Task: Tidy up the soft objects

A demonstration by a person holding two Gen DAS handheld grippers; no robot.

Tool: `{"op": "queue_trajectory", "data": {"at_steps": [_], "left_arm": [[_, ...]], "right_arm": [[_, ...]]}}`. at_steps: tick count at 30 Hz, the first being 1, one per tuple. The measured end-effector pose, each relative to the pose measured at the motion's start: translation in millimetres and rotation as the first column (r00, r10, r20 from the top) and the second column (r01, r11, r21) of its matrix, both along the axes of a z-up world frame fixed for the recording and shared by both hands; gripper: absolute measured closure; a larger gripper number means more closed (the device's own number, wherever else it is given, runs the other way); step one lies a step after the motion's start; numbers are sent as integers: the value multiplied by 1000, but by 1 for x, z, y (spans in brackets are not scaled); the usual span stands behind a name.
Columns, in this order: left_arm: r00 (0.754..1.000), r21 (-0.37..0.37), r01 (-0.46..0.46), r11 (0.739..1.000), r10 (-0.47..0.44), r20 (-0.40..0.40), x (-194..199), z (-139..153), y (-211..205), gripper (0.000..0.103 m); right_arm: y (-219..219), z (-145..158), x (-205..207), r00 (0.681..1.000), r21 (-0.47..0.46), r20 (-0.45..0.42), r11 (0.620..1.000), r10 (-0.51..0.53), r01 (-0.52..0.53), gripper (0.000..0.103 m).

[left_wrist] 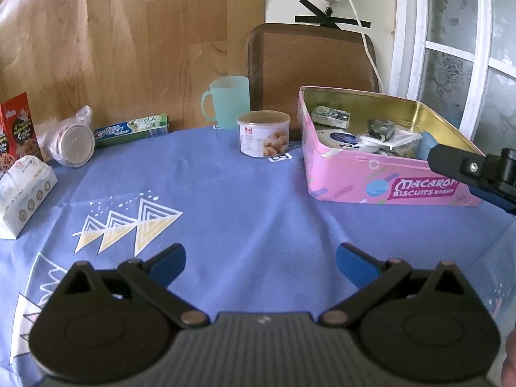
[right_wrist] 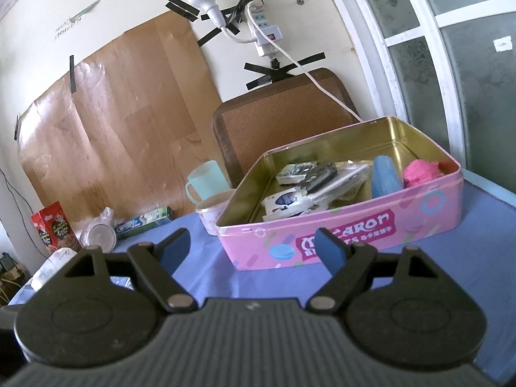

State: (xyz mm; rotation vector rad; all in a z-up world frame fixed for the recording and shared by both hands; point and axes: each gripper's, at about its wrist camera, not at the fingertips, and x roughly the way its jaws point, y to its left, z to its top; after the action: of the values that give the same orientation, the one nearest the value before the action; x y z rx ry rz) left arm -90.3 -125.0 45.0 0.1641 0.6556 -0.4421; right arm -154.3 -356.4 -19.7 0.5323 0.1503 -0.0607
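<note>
A pink macaron biscuit tin (left_wrist: 383, 174) (right_wrist: 364, 225) stands open on the blue tablecloth. Inside it lie a pink fluffy thing (right_wrist: 419, 172) in the right corner, a blue soft piece (right_wrist: 383, 177) and several packets (right_wrist: 290, 203). My left gripper (left_wrist: 260, 262) hovers open over bare cloth, nothing between its blue pads. My right gripper (right_wrist: 253, 251) is open too, just in front of the tin's near wall and empty. One finger of the right gripper (left_wrist: 471, 169) shows in the left wrist view beside the tin's right end.
At the back stand a nut can (left_wrist: 263, 138), a mint-green mug (left_wrist: 227, 101), a toothpaste box (left_wrist: 132, 130), a bagged cup (left_wrist: 72, 142), a red cereal box (left_wrist: 16, 129) and a white carton (left_wrist: 22, 193). A brown chair back (left_wrist: 309, 61) rises behind the table.
</note>
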Motion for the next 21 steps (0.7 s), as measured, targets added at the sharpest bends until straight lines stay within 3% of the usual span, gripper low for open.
{"op": "queue_trajectory", "data": {"at_steps": [21], "left_arm": [[1000,41,1,999,-1,-9,4,-9,-2,0]], "right_arm": [[-4,-4,3,1000,13,-6,1000,0,0,15]]}}
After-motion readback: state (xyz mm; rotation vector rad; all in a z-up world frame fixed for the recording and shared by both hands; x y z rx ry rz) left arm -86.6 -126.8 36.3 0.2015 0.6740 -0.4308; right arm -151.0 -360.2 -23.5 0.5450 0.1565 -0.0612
